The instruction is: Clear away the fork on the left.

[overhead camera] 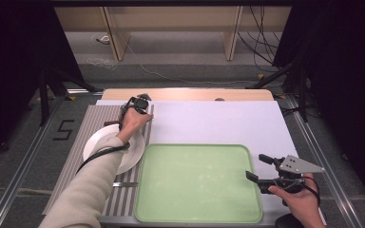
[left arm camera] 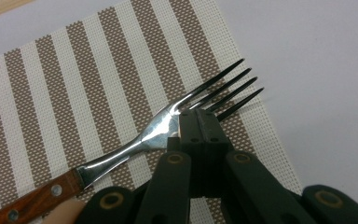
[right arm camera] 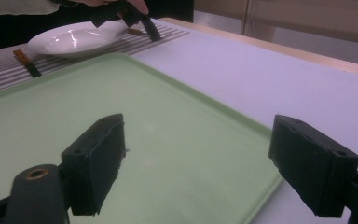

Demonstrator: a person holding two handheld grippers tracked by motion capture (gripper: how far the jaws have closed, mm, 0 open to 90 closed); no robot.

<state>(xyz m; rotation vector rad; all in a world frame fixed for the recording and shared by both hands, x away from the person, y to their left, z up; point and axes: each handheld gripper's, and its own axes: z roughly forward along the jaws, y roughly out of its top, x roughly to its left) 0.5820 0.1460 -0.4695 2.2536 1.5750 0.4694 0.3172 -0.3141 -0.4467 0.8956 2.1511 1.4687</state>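
The left gripper [left arm camera: 198, 122] reaches to the far end of the striped placemat [left arm camera: 65, 84], where a wooden-handled fork [left arm camera: 161, 129] lies flat with its tines pointing toward the mat's edge. In the left gripper view the jaws are pressed together right at the base of the tines, on the neck of the fork; they seem to pinch its metal, though the pads hide the contact, so I cannot tell whether the fork is truly clamped or merely pressed against the mat. Taking it at the neck rather than at the handle makes sense, since that part arches a little off the mat and gives the thin jaws something to catch. In the high view the left gripper [overhead camera: 140, 105] sits beyond the white plate [overhead camera: 97, 142], which rests on the mat near the left edge of the green tray [overhead camera: 197, 183]; another wooden-handled utensil [overhead camera: 123, 184] lies on the mat nearer the person. The right gripper [overhead camera: 259, 167] hovers at the tray's near right corner with its jaws spread wide and nothing between them, probably waiting to steady the tray or to take a later item. The tray is bare, so it looks like the place meant to receive the tableware.
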